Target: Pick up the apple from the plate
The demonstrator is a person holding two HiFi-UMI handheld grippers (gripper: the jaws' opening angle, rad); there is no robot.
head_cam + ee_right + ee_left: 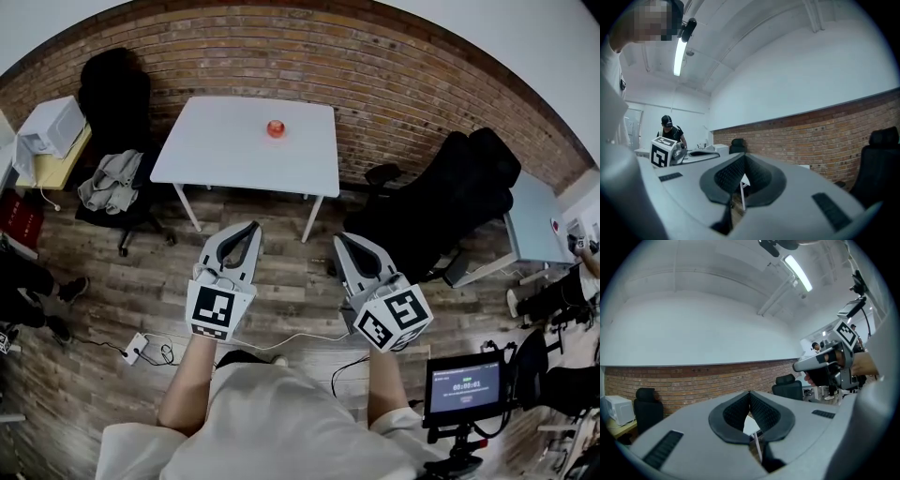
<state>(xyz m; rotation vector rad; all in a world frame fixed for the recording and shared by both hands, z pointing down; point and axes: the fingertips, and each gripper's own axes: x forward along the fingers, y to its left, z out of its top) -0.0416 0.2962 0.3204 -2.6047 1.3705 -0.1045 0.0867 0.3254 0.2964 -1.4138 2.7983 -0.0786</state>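
The apple (276,127) sits near the far edge of the white bench (225,155), close to the brick wall (394,75); its plate is too small to make out. The left tool (253,226) and the right tool (339,240) hang side by side over the wooden floor (281,281), well short of the bench. Both tools are closed tip to tip, with nothing between their jaws.

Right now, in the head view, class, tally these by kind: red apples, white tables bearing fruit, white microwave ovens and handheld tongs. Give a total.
Round red apple: 1
White rectangular table under it: 1
White boxy microwave oven: 1
Grey handheld tongs: 2, left tongs and right tongs
Total: 5
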